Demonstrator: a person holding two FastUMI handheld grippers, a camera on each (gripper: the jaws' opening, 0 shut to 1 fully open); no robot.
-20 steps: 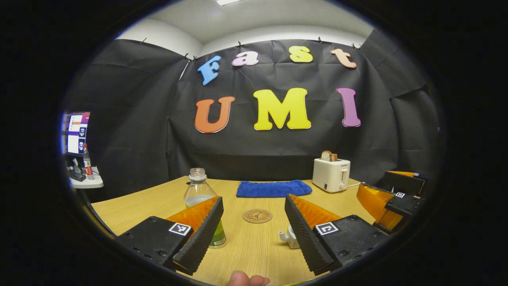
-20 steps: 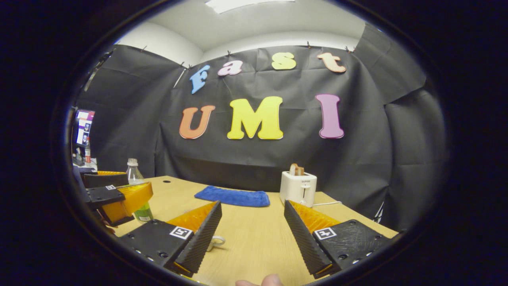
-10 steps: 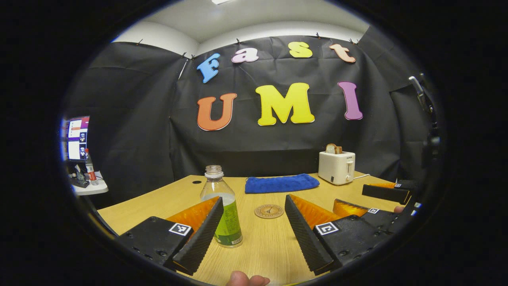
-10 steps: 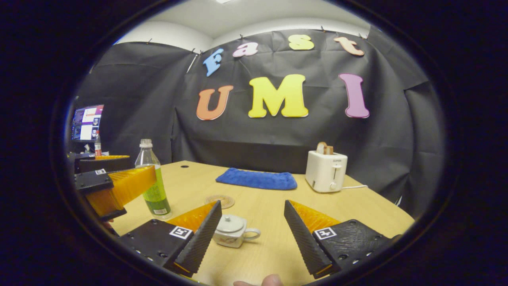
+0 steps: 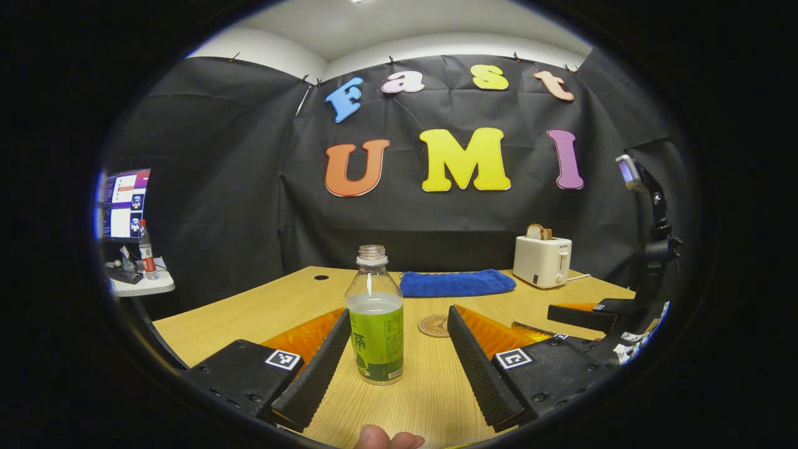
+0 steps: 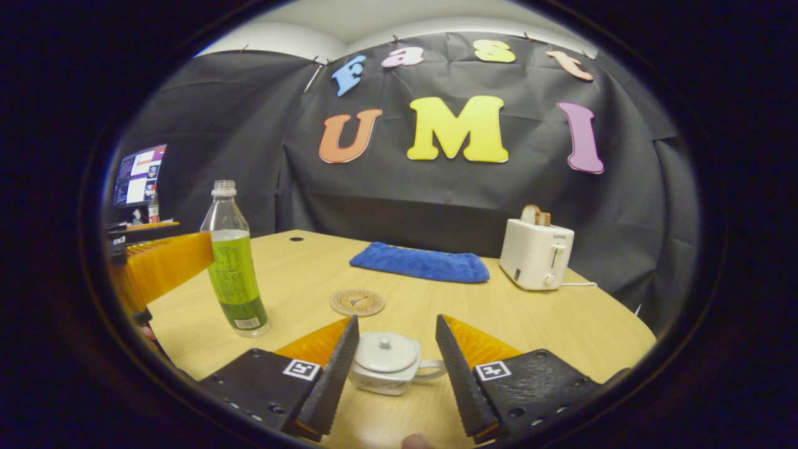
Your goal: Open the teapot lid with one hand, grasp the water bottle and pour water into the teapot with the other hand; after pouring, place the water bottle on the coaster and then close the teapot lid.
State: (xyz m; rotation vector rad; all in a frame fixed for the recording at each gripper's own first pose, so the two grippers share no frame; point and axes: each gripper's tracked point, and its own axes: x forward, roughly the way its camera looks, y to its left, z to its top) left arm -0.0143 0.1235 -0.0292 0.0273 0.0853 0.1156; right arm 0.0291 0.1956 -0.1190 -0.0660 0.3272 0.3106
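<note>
Having just swung both spread claws into line, I am bracketing the water bottle (image 5: 376,318) with my left claw (image 5: 393,368) and the lidded teapot (image 6: 388,369) on the counter (image 6: 299,274) with my right claw (image 6: 393,374), ready to grasp.

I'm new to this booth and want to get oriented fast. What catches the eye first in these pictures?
In the left gripper view, the uncapped water bottle with its green label stands upright on the wooden table, framed between the open left tongs. In the right gripper view, the small white teapot, lid on, sits between the open right tongs. Behind them lie a round coaster, a blue cloth and a white toaster holding bread.
</note>
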